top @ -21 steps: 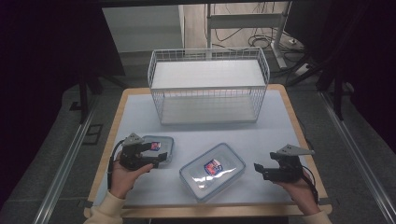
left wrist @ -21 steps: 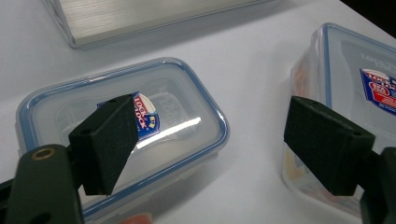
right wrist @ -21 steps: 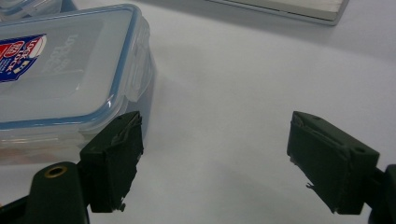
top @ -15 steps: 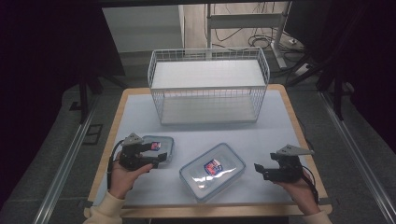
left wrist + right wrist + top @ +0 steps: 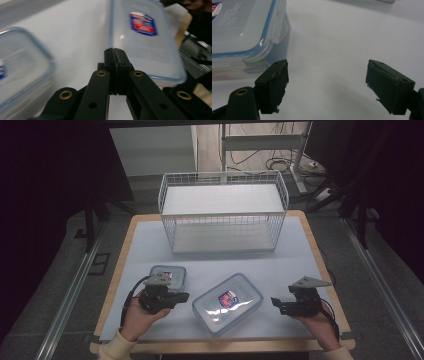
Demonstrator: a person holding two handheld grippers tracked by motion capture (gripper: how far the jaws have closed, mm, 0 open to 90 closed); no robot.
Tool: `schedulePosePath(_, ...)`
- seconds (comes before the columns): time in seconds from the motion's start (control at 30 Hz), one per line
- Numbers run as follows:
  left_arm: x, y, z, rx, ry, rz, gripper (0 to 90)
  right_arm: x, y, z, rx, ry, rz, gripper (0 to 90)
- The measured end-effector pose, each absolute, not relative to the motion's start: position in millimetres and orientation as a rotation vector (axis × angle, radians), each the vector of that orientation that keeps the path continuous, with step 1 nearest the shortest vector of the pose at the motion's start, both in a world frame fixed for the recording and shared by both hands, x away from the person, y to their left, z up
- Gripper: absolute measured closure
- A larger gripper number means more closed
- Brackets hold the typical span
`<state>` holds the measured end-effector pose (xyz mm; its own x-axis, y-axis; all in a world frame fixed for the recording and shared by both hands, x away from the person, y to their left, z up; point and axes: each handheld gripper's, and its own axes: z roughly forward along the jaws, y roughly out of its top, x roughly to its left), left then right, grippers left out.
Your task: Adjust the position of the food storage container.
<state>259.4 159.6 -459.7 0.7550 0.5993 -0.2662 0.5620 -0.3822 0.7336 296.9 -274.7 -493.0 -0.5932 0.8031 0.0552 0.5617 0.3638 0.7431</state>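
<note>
On the table [image 5: 150,240], in front of the basket [image 5: 223,212], the big box [image 5: 228,302] is lying between the grippers, the small box [image 5: 167,274] just beyond the left one. The left gripper [image 5: 186,296] is clenching on nothing — jaws pressed flat together. The right gripper [image 5: 327,87] is gaping wide, empty, its tip just beside the big box's corner.

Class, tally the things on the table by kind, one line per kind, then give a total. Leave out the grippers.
Clear plastic containers with blue-rimmed lids: 2, the large container and the small container
White wire baskets: 1, the basket
Total: 3
</note>
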Motion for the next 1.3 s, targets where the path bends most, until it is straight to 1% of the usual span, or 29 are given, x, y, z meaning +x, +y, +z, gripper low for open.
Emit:
schedulePosePath(0.17,242,132,-453,2.119,0.758,-0.009,90.0,298,-276,-495,1.218,2.308,1.069,18.2)
schedulePosePath(0.23,239,126,-451,2.127,0.745,-0.024,90.0,298,-276,-495,1.220,2.310,1.069,18.2)
schedulePosePath(0.37,219,95,-450,2.164,0.660,-0.095,90.0,298,-275,-495,1.220,2.310,1.072,18.2)
schedulePosePath(0.4,219,95,-450,2.164,0.660,-0.095,90.0,298,-275,-495,1.220,2.310,1.072,18.2)
schedulePosePath(0.43,212,85,-453,2.189,0.630,-0.107,90.0,297,-275,-495,1.220,2.309,1.074,18.2)
schedulePosePath(0.5,208,75,-458,2.211,0.613,-0.116,90.0,297,-275,-495,1.222,2.309,1.072,18.2)
schedulePosePath(0.63,202,62,-470,2.262,0.600,-0.135,90.0,297,-275,-496,1.227,2.314,1.069,18.2)
schedulePosePath(0.7,199,57,-476,2.295,0.599,-0.120,90.0,298,-275,-496,1.226,2.315,1.067,18.2)
schedulePosePath(0.83,198,52,-483,2.329,0.601,-0.120,90.0,298,-275,-498,1.229,2.319,1.060,18.2)
schedulePosePath(0.97,196,49,-491,2.378,0.619,-0.064,90.0,298,-275,-499,1.224,2.321,1.056,18.2)
schedulePosePath(1.07,197,51,-493,2.385,0.634,-0.034,90.0,298,-275,-499,1.222,2.322,1.055,18.2)
schedulePosePath(1.17,199,54,-495,2.376,0.639,-0.053,90.0,298,-275,-500,1.221,2.323,1.052,18.2)
schedulePosePath(1.3,200,57,-494,2.381,0.650,-0.034,90.0,298,-275,-501,1.229,2.328,1.045,18.2)
